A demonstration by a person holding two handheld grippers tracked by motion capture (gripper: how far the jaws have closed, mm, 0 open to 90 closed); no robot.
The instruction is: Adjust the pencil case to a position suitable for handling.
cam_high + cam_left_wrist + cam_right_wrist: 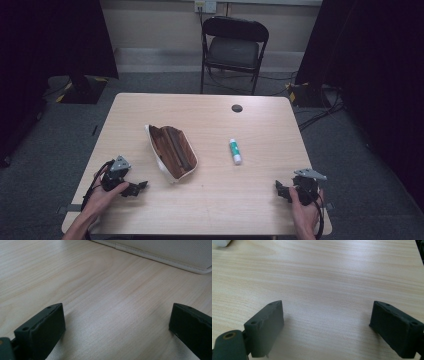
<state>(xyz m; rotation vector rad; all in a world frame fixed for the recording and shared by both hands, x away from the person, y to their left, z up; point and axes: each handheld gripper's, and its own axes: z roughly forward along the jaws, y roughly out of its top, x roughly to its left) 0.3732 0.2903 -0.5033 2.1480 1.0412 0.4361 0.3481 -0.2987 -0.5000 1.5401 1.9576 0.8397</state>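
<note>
Both claws rested spread and empty on the surface (210, 200). The open pencil case (172, 150) lay just beyond the left claw (136, 188), long axis running away; the glue stick (235, 151) sat nearer the right claw (281, 191).

Light wood-grain rectangular table (210, 200), lying beneath the left gripper (139, 186) and the right gripper (281, 190). Small dark round port (237, 108), probably a cable grommet, far ahead of the right gripper. Black folding metal chair (234, 47) stands beyond both, on grey carpet (150, 82).
</note>
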